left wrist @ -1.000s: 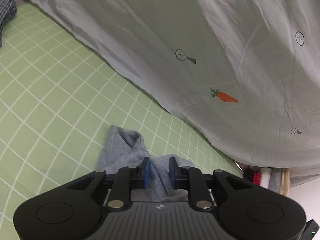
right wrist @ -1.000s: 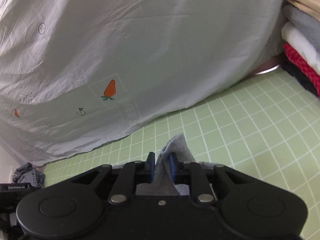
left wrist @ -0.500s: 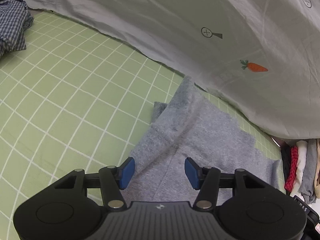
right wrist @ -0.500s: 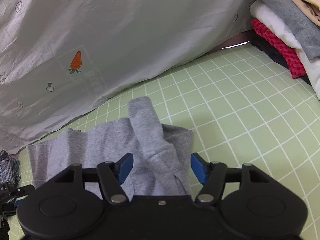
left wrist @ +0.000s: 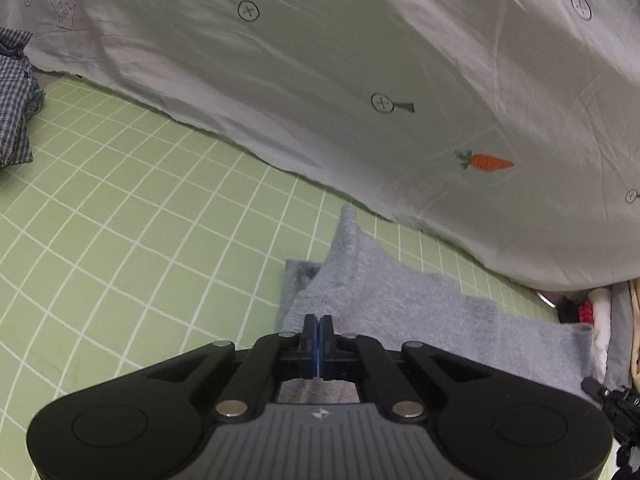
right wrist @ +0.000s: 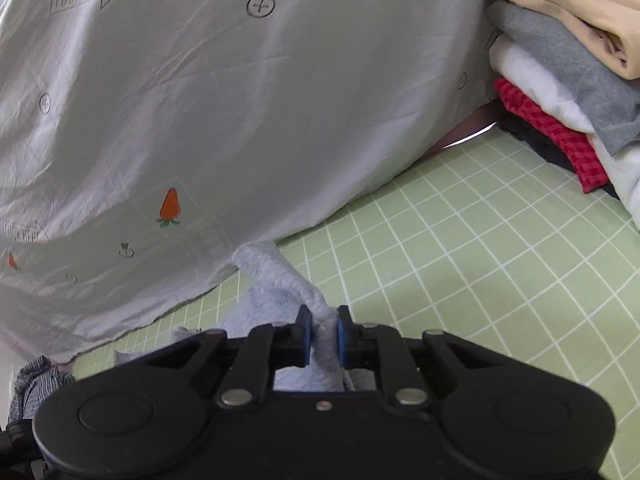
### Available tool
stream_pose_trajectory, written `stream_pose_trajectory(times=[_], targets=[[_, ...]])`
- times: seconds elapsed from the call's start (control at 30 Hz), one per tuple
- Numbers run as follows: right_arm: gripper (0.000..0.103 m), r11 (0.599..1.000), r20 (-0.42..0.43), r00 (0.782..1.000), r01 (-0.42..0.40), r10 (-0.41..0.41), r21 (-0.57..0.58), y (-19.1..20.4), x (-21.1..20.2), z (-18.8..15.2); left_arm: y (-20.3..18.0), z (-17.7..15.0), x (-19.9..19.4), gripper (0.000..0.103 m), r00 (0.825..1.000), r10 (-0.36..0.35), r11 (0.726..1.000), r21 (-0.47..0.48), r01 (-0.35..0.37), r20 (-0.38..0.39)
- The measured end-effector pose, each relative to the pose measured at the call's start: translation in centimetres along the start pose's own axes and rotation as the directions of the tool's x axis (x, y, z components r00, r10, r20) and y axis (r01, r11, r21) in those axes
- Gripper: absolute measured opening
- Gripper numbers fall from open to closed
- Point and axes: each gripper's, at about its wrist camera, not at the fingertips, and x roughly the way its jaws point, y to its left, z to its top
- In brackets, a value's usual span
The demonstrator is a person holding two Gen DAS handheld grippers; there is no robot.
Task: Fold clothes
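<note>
Presently I noted left gripper [left wrist: 318, 330] fully closed, pinching the grey garment [left wrist: 400, 304]; right gripper [right wrist: 322, 334] clamped its fold.

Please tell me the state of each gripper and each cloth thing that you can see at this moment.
Left gripper: jaws shut, nothing visibly between them.
Right gripper: jaws shut on a raised ridge of the grey garment.
Grey garment: part spread on the mat, part bunched up.
Pile: folded, stacked.
Checked cloth: crumpled.

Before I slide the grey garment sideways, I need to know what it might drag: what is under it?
Only the green grid mat shows around the grey garment. Anything beneath the cloth itself is covered.
</note>
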Motion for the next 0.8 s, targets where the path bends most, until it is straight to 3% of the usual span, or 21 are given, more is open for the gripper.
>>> stream_pose_trajectory(times=[0.1, 0.13, 0.17, 0.2, 0.23, 0.27, 0.3, 0.53, 0.67, 0.8], targets=[[0.019, 0.998, -0.044, 0.997, 0.059, -0.059, 0.010, -1.1, 1.3, -0.4, 0.2, 0.6, -0.2, 0.004, 1.000, 0.019, 1.000, -0.004, -0.019, 0.013], [0.028, 0.997, -0.071, 0.995, 0.075, -0.073, 0.026, -1.4, 1.8, -0.6, 0.2, 0.7, -0.2, 0.020, 1.000, 0.025, 1.000, -0.005, -0.025, 0.016], [0.043, 0.995, -0.095, 0.992, 0.089, -0.084, 0.040, -1.7, 2.1, -0.9, 0.3, 0.4, 0.0, 0.034, 1.000, 0.019, 1.000, -0.003, -0.019, 0.001], [0.055, 0.994, -0.104, 0.990, 0.096, -0.090, 0.048, -1.8, 2.1, -1.2, 0.4, 0.1, 0.2, 0.066, 1.000, 0.013, 1.000, 0.000, -0.013, -0.014], [0.077, 0.994, -0.105, 0.990, 0.097, -0.091, 0.054, -1.8, 2.0, -1.6, 0.5, -0.2, 0.4, 0.084, 1.000, 0.007, 1.000, 0.002, -0.006, -0.030], [0.091, 0.995, -0.105, 0.991, 0.086, -0.080, 0.055, -1.7, 1.9, -1.9, 0.6, -0.5, 0.5, 0.085, 0.999, 0.000, 1.000, 0.005, 0.000, -0.045], [0.094, 0.996, -0.110, 0.992, 0.075, -0.068, 0.052, -1.7, 2.0, -2.2, 0.7, -0.8, 0.7, 0.085, 0.998, -0.006, 1.000, 0.007, 0.006, -0.060], [0.094, 0.997, -0.271, 0.962, 0.049, -0.029, 0.065, -1.8, 5.4, -4.6, 0.2, -2.1, 2.9, 0.091, 0.987, -0.036, 0.998, 0.037, 0.043, -0.155], [0.102, 0.995, -0.270, 0.963, 0.022, 0.006, 0.100, -1.7, 5.9, -5.3, -0.8, -1.9, 4.0, 0.094, 0.984, -0.033, 0.996, 0.081, 0.048, -0.173], [0.103, 0.997, -0.288, 0.956, -0.038, 0.057, 0.073, -1.0, 6.6, -5.2, -1.5, -1.5, 4.9, 0.099, 0.980, -0.071, 0.992, 0.088, 0.088, -0.186]])
